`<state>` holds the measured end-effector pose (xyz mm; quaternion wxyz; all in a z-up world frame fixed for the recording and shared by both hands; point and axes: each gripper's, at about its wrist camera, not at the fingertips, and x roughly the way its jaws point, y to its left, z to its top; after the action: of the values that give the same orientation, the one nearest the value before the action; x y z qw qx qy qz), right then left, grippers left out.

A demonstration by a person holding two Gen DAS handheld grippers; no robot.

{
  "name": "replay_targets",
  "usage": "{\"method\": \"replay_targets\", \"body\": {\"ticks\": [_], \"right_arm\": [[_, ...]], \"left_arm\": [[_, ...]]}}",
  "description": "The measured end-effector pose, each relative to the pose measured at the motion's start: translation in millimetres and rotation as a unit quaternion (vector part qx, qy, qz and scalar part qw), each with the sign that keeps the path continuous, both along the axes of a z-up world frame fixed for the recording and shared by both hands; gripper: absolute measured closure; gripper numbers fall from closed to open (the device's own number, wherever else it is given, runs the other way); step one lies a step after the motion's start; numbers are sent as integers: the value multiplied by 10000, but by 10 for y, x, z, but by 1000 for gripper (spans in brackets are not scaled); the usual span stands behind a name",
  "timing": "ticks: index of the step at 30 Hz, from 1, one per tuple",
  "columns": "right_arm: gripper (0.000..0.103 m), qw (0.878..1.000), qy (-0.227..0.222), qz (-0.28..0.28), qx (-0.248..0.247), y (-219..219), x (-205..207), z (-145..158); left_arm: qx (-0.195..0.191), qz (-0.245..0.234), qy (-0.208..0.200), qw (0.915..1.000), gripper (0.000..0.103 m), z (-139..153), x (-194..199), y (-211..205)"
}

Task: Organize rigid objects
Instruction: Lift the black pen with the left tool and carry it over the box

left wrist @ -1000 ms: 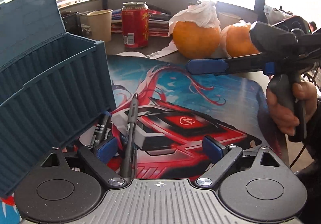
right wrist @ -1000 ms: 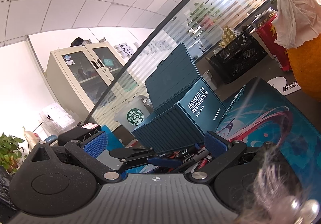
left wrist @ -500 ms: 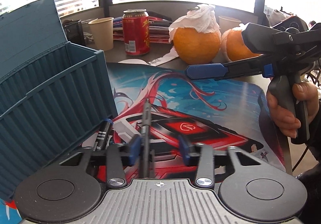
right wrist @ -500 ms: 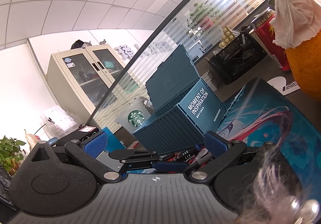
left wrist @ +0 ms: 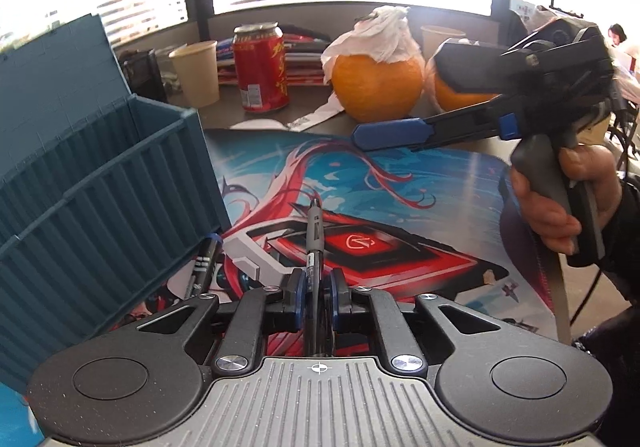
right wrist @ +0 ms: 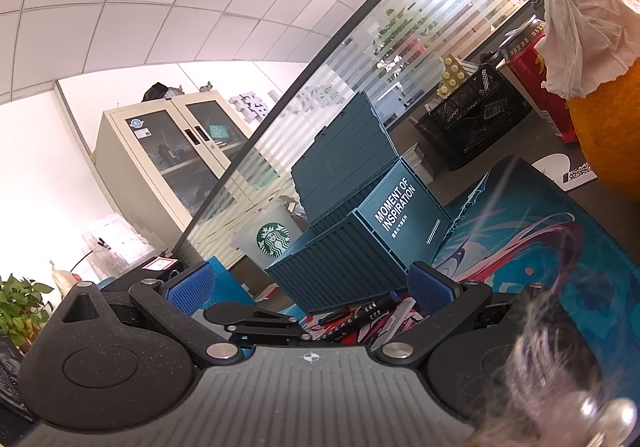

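Note:
My left gripper (left wrist: 316,293) is shut on a dark pen (left wrist: 314,235) that points forward, lifted a little above the printed desk mat (left wrist: 360,183). A second black pen (left wrist: 204,259) lies on the mat against the open teal container-style box (left wrist: 100,183) at the left. My right gripper (right wrist: 312,287) is open and empty, held tilted above the mat; it shows in the left wrist view (left wrist: 400,133) at the right. The box (right wrist: 360,239) and pens on the mat (right wrist: 360,313) show in the right wrist view.
Two oranges (left wrist: 378,87), one under tissue, a red can (left wrist: 262,67) and a paper cup (left wrist: 196,73) stand behind the mat. A Starbucks cup (right wrist: 268,239) and a black mesh basket (right wrist: 472,115) stand beyond the box.
My left gripper closed on the dark pen and raised it off the mat. The right gripper stayed open and barely moved.

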<state>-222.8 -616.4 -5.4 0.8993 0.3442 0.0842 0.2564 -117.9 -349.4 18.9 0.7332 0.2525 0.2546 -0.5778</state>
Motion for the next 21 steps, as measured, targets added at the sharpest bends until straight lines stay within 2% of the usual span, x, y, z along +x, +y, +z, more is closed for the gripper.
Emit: {"method": "replay_targets", "body": {"ticks": [7, 14, 21], "right_arm": [[0, 10000, -4, 10, 5, -4, 3, 0], [0, 10000, 6, 13, 3, 3, 6, 3], [0, 10000, 9, 22, 5, 26, -1, 8]], "left_arm": [[-41, -190, -267, 9995, 92, 283, -9, 191], [110, -288, -653, 9974, 92, 572, 43, 366], [233, -635, -840, 9942, 92, 764, 147, 413]]}}
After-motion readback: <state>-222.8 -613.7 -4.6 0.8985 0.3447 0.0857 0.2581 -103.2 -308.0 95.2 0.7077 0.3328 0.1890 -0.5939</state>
